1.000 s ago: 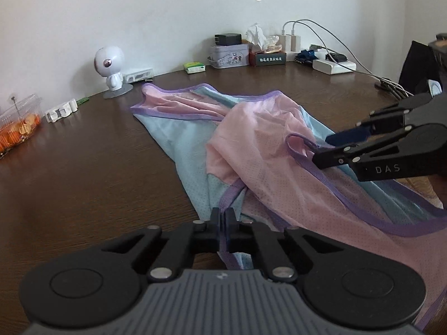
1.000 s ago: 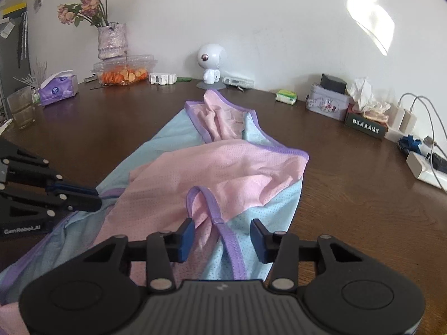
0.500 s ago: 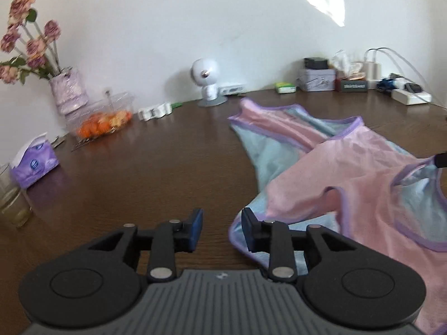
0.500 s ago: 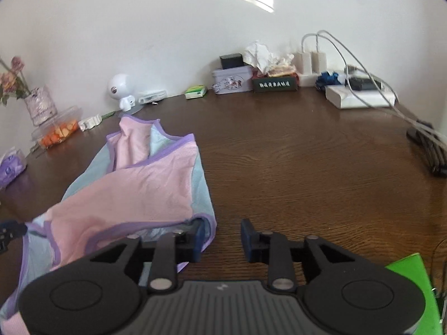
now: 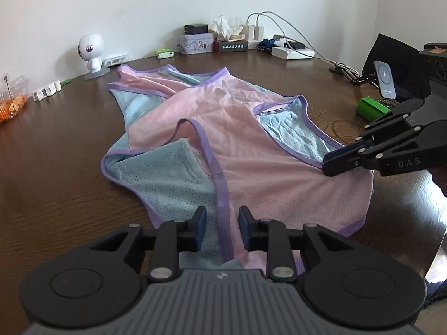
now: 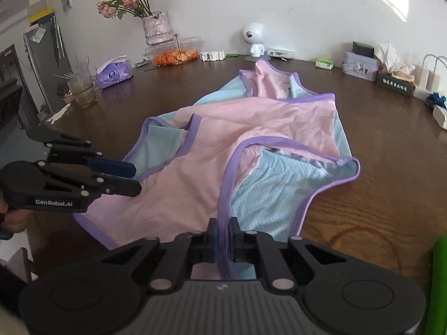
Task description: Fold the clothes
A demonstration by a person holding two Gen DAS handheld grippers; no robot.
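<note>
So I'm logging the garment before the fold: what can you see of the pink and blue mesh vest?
The pink and blue mesh vest lies rumpled on the brown wooden table, pink layer folded over blue, purple binding on its edges. The right claw is shut on one purple strap; the left claw straddles another, its jaws having just been closing, pads not touching.
</note>
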